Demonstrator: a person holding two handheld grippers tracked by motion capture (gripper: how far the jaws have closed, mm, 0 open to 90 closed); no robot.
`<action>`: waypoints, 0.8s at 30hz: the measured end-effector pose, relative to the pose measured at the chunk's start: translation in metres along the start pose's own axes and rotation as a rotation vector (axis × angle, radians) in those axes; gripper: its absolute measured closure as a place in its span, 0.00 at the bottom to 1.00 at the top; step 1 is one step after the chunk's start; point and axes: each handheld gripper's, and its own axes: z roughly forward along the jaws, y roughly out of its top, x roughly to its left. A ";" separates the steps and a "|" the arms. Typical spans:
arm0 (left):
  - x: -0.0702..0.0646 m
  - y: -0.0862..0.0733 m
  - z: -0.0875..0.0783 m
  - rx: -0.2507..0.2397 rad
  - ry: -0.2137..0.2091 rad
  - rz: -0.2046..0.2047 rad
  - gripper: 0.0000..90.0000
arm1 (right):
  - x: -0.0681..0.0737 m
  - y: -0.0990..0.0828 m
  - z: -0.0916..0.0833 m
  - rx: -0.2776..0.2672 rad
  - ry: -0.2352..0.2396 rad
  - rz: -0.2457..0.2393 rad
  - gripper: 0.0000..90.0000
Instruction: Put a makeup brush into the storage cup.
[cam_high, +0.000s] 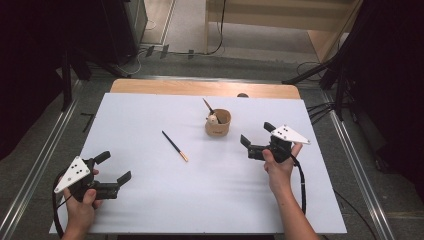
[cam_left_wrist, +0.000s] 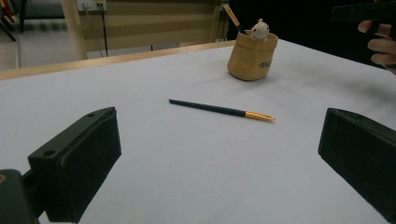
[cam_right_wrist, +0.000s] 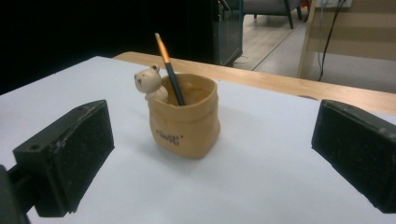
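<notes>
Two grippers sit over the white counter (cam_high: 150, 210), both with jaws wide and empty. Left gripper (cam_high: 114, 166) is at the near left corner, right gripper (cam_high: 256, 135) just right of the tan pot (cam_high: 218, 123). One pencil (cam_right_wrist: 169, 70) stands in the pot beside a small bear (cam_right_wrist: 149, 82). Another pencil (cam_high: 175, 146) lies flat mid-counter, left of the pot.

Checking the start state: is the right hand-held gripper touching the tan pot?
Apart. In the right gripper view, the pot stands beyond the open jaws with bare white table between; the high view shows the right hand-held gripper clear of it.
</notes>
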 end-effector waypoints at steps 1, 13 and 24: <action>0.000 0.000 0.000 0.001 0.000 0.002 0.00 | -0.002 -0.002 -0.005 -0.002 -0.001 0.006 0.00; 0.000 0.000 0.001 0.003 -0.004 -0.002 0.00 | -0.024 -0.026 -0.051 -0.015 -0.040 0.035 0.00; 0.002 0.000 -0.001 -0.006 0.006 0.000 0.00 | -0.031 -0.039 -0.088 -0.028 -0.058 0.025 0.00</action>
